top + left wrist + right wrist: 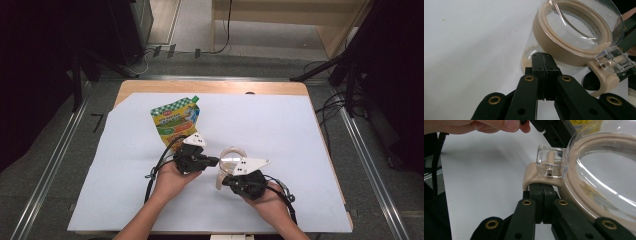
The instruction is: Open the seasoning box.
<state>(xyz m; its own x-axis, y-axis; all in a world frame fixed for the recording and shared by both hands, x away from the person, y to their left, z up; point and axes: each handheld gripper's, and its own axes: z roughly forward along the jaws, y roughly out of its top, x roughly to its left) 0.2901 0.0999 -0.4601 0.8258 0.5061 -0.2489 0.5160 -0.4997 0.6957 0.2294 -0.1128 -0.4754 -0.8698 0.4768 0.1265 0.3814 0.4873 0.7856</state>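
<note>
A clear jar (231,162) with a beige sealing ring and a clear lid stands on the white sheet between my two grippers. My left gripper (215,161) is shut and empty, and in the left gripper view its tips (543,57) rest against the jar's wall (534,42) just under the beige ring (564,50). Some beige grains lie at the jar's foot. My right gripper (227,179) is shut too. In the right gripper view its tips (541,187) sit right below the beige latch (532,173) and the clear clasp (551,161) of the lid (604,170).
A green and yellow pouch (176,122) lies on the white sheet (280,125) just beyond the left gripper. The wooden table edge (210,86) runs along the far side. Cables trail from both grippers toward the person.
</note>
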